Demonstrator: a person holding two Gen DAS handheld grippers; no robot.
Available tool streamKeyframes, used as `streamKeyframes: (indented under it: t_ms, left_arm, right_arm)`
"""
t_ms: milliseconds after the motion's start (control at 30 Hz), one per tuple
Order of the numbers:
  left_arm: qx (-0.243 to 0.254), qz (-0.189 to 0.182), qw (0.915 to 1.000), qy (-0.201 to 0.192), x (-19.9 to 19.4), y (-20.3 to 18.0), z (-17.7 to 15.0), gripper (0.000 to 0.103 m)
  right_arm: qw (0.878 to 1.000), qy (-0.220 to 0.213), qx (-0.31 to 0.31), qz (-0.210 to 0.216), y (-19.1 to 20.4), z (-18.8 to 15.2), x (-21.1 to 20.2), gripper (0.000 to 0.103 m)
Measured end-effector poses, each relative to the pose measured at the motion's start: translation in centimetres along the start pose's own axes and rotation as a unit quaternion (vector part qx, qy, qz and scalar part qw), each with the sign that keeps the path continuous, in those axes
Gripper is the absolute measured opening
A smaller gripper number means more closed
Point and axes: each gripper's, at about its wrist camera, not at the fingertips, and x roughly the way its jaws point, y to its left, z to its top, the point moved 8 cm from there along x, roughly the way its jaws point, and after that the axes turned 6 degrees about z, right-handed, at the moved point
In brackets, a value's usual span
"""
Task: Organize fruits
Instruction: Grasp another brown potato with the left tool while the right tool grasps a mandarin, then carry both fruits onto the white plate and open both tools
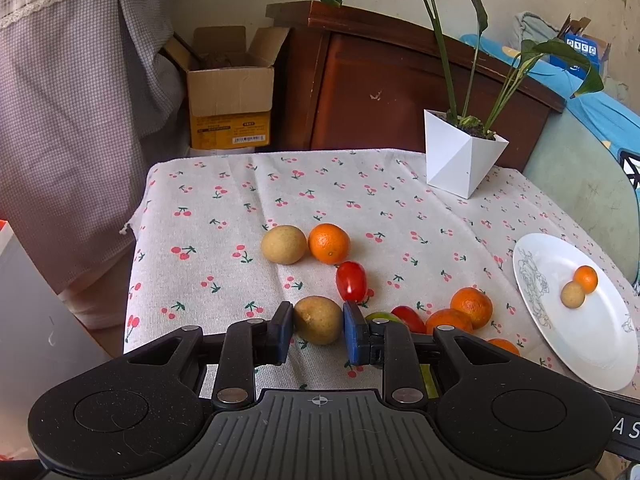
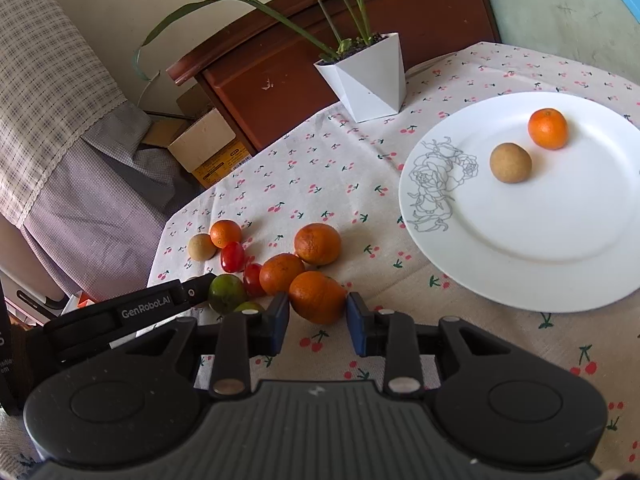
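My left gripper (image 1: pixel 318 317) is shut on a brown round fruit (image 1: pixel 319 326) resting on the cherry-print cloth (image 1: pixel 224 216). Beyond it lie another brown fruit (image 1: pixel 283 244), an orange (image 1: pixel 329 243) and a red tomato (image 1: pixel 351 281). In the right wrist view, my right gripper (image 2: pixel 317 309) is shut on an orange (image 2: pixel 316 294) at the near edge of a cluster: two more oranges (image 2: pixel 317 243), tomatoes (image 2: pixel 233 257) and a green fruit (image 2: pixel 227 292). The white plate (image 2: pixel 520 224) to the right holds one orange (image 2: pixel 547 128) and one brown fruit (image 2: pixel 511 162).
A white faceted planter (image 1: pixel 460 160) with a tall leafy plant stands at the table's back right. Behind the table are a wooden cabinet (image 1: pixel 380 92) and an open cardboard box (image 1: pixel 230 92). The cloth's left edge (image 1: pixel 136 248) drops off beside a checked curtain.
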Motion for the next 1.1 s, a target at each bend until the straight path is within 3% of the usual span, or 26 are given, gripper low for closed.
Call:
streamKeyframes:
  t_ms: [633, 1100]
  left_arm:
    - [0.011, -0.069, 0.9968, -0.039, -4.5, -5.3, 2.1, 0.024]
    - [0.055, -0.137, 0.9887, -0.027, -5.1, -12.7, 0.5, 0.024]
  right_arm:
    - [0.998, -0.059, 0.005, -0.01, -0.9, 2.8, -4.1, 0.031]
    - [0.989, -0.111, 0.057, -0.076, -7.1, 4.6, -9.1, 0.031]
